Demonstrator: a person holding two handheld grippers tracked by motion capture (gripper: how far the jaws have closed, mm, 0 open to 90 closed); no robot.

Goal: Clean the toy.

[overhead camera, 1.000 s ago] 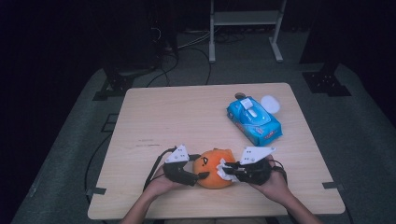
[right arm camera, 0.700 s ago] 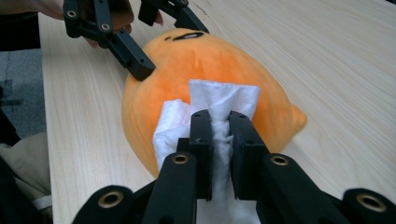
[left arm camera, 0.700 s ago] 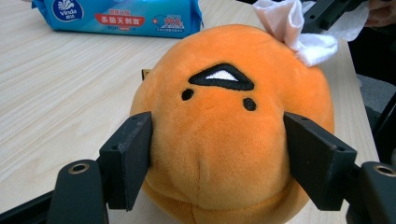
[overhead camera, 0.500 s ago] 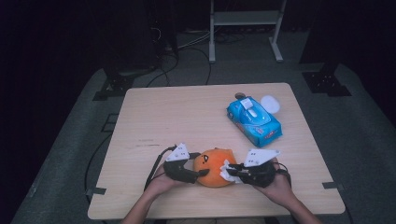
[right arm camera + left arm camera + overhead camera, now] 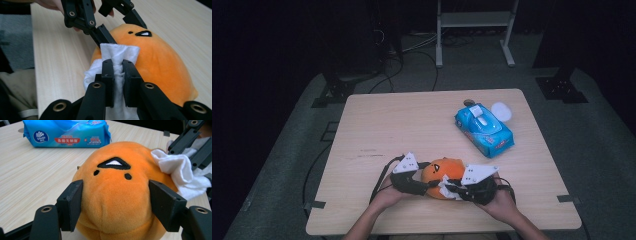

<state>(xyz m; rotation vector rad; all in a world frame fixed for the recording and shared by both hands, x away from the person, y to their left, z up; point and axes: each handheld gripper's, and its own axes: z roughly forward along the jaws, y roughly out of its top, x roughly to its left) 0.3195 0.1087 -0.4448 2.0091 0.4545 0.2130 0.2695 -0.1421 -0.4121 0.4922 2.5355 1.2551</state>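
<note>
wiping step: left claw (image 5: 113, 207) clamped on plush toy (image 5: 120, 192) (jaws just closing in), right claw (image 5: 117, 72) pinching tissue (image 5: 120, 53); next, rub it across the fur.

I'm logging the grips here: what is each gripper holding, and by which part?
The left gripper clamps the orange plush by its sides. The right gripper pinches the white wipe at its bunched middle, against the plush.

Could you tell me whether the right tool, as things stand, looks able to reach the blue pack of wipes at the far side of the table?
Probably yes: bare table lies between the right tool and the blue pack of wipes. But it is shut on a white wipe against the orange plush toy, so it is occupied.
</note>
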